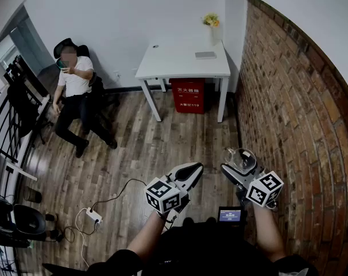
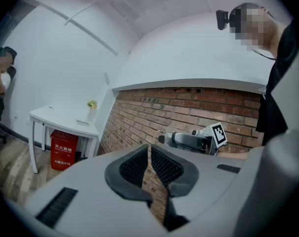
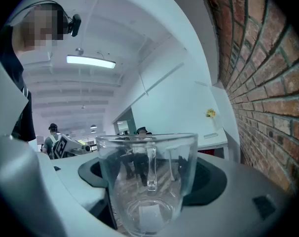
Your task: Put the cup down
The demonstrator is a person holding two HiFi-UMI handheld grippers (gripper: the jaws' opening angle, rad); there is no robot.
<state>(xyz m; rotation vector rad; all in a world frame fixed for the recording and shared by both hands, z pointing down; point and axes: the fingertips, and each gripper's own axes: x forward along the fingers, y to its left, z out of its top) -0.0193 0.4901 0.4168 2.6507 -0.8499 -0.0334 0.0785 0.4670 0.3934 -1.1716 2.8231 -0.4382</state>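
While a brick wall (image 1: 300, 114) runs beside the wooden floor (image 1: 134, 148) toward a white table (image 1: 180, 59), the right gripper (image 1: 241, 167) hangs above the boards, its jaws spread wide and clamped on either side of a clear glass cup (image 3: 147, 179). Beside it, the left gripper (image 2: 150, 163) has its jaws pressed together, carrying nothing.
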